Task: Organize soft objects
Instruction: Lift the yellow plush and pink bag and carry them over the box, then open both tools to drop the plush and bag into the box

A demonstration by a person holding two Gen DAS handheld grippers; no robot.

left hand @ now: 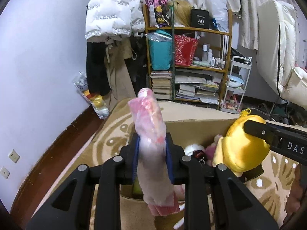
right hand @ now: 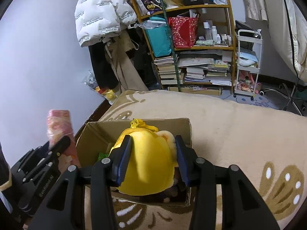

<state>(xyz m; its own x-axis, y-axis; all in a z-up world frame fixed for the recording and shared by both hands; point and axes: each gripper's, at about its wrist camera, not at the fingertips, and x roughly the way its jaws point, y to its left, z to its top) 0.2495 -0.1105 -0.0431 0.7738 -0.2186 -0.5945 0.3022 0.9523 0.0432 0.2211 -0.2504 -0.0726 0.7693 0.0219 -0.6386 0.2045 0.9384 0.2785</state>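
Yellow plush pouch [right hand: 145, 164] sits pinched between the right gripper [right hand: 153, 159] fingers, held above the open cardboard box [right hand: 134, 123] on the beige blanket [right hand: 239, 126]. The left gripper [left hand: 153, 153] fingers are closed on a pink wrapped roll [left hand: 151, 134], upright beside the box.

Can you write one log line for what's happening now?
left gripper: holds pink pouch | right gripper: holds yellow plush | both above cardboard box
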